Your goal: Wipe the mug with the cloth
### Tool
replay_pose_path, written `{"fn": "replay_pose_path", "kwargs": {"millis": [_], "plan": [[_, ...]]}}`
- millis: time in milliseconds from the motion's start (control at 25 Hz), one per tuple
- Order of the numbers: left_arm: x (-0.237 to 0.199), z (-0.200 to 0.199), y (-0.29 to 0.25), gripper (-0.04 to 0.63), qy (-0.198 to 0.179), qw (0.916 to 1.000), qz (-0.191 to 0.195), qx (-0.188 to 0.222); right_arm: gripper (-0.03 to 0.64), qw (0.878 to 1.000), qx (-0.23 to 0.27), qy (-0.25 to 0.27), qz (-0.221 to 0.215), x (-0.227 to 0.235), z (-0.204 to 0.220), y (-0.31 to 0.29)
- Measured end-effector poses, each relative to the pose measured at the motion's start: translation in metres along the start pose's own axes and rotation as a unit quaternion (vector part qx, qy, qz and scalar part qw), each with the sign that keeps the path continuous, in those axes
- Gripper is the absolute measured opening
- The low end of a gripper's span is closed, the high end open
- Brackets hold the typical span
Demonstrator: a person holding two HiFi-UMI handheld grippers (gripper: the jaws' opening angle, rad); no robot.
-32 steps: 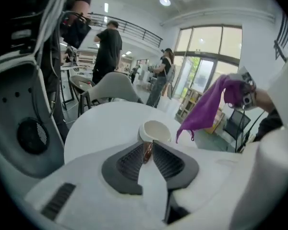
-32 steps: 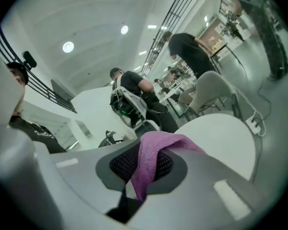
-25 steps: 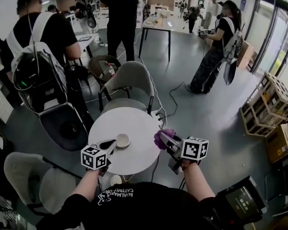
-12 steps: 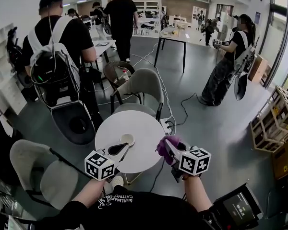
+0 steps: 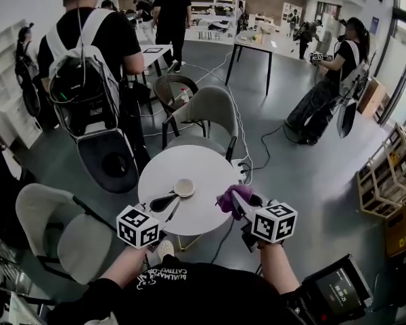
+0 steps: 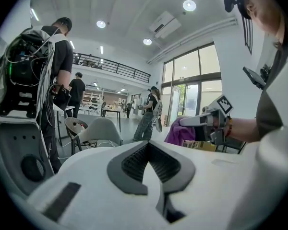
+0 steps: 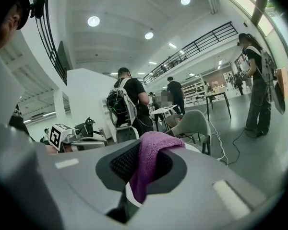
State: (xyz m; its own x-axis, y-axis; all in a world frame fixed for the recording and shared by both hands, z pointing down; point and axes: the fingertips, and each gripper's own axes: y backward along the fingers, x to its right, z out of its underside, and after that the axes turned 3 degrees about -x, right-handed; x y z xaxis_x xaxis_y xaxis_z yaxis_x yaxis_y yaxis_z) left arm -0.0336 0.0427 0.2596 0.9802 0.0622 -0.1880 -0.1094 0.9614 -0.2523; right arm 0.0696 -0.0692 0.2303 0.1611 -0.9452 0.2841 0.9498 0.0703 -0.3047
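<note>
A white mug (image 5: 184,187) stands upright near the middle of the round white table (image 5: 203,164). My left gripper (image 5: 173,199) is shut, its black jaw tips right beside the mug on the near left; whether they touch it I cannot tell. The left gripper view shows the jaws (image 6: 151,150) closed with nothing showing between them, and the mug is hidden there. My right gripper (image 5: 234,202) hovers over the table's right edge, shut on a purple cloth (image 5: 226,198). The cloth (image 7: 151,157) bulges out over the jaws (image 7: 144,164) in the right gripper view.
A grey chair (image 5: 210,114) stands behind the table, another (image 5: 54,229) at the near left, a dark one (image 5: 108,161) at the far left. A person with a backpack (image 5: 88,66) stands close by. Cables (image 5: 257,147) cross the floor; wooden crates (image 5: 392,175) sit right.
My left gripper has risen a little, its tips staying by the mug. The right gripper has rolled slightly with the cloth in it. The head view has shifted.
</note>
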Motion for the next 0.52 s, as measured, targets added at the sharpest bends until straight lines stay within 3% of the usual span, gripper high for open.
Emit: {"fn": "replay_pose_path", "kwargs": {"millis": [520], "plan": [[-0.0057,-0.0072,0.0113,0.000,-0.003,1.0000,-0.006,0.004,0.029,1.000,-0.009,0.017,-0.001,-0.0105,-0.0015,-0.0087]]}}
